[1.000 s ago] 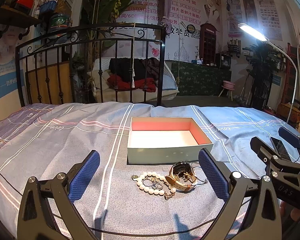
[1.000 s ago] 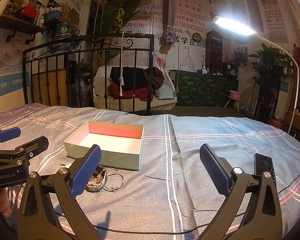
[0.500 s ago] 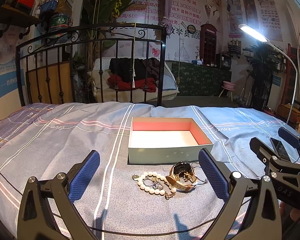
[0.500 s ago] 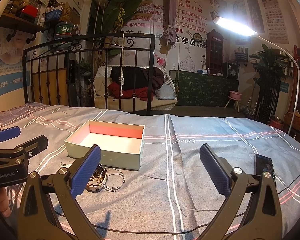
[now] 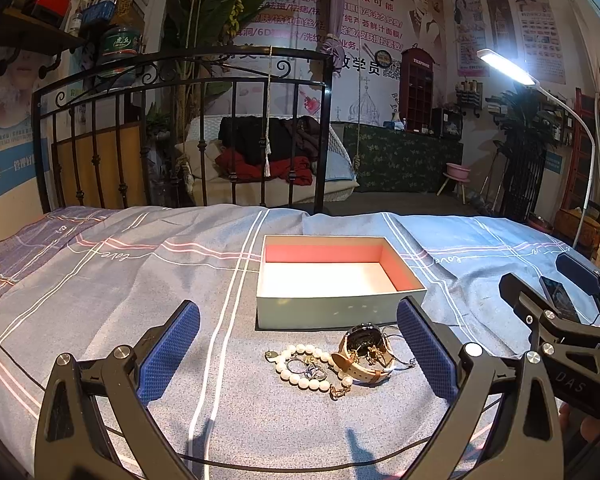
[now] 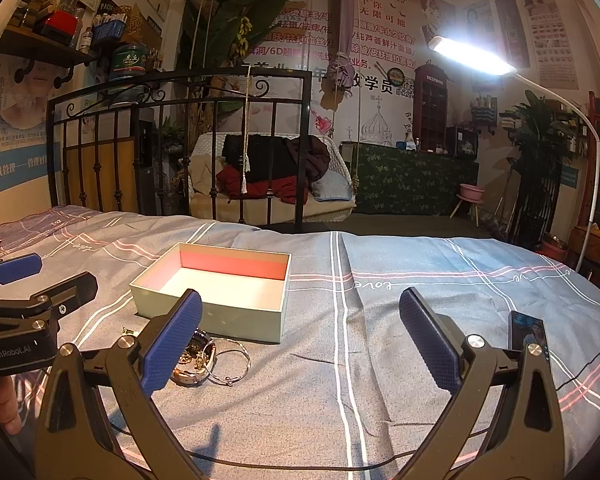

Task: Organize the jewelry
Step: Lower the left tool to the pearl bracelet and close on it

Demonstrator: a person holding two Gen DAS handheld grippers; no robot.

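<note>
Bedspread around box, jewelry

- The right gripper's blue pad is covering part of the watch.
- The pearl bracelet is encircling small rings, perhaps two; they are overlapping, so the count is unclear.

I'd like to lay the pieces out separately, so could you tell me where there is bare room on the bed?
Bare bedsheet lies left of the box, and between the box and the phone. The box's white floor is bare. The crowded spot is just in front of it: pearl bracelet, watch and bangles lie bunched together.
</note>
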